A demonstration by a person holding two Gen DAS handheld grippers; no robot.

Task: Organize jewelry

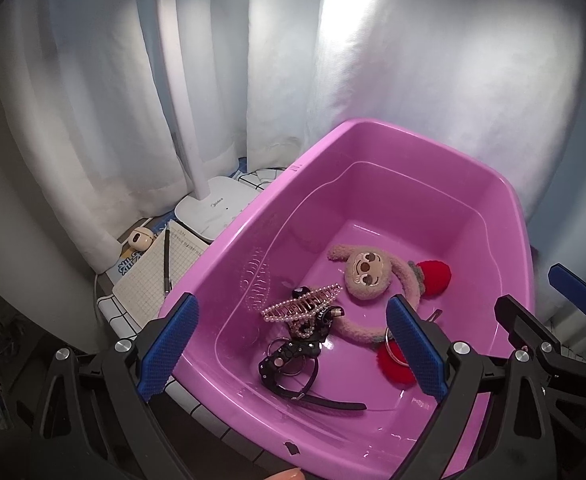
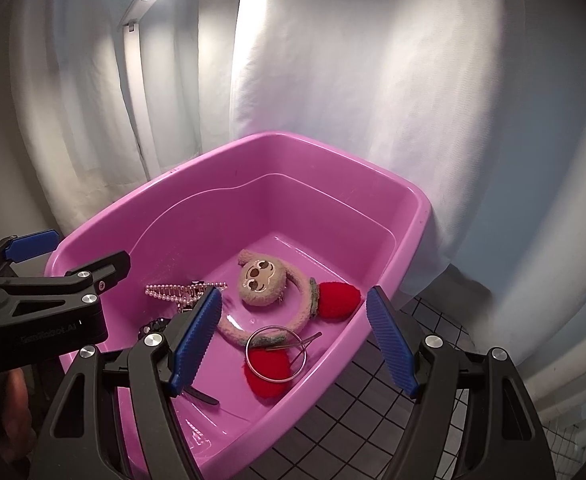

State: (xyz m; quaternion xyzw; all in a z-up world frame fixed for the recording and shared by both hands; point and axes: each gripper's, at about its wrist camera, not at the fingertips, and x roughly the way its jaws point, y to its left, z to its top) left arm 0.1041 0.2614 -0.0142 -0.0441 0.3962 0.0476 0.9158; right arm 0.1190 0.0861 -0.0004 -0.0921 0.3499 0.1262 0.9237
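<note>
A pink plastic tub (image 1: 229, 248) (image 2: 333, 364) holds the jewelry. Inside lie a plush sloth headband with red hearts (image 1: 367, 270) (image 2: 261, 280), a pearl hair claw (image 1: 305, 304) (image 2: 173, 292), a black studded strap (image 1: 289, 360) and a silver ring (image 2: 276, 353). My left gripper (image 1: 293, 350) is open and empty above the tub's near side. My right gripper (image 2: 293, 340) is open and empty over the tub's right part. Each gripper shows in the other's view, the right one (image 1: 549, 304) and the left one (image 2: 73, 264).
A white desk lamp (image 1: 213, 212) stands left of the tub, with a notebook and pen (image 1: 161, 276) and a small beige device (image 1: 138, 237) beside it. White curtains hang behind. The table has a dark grid cloth (image 2: 373, 420).
</note>
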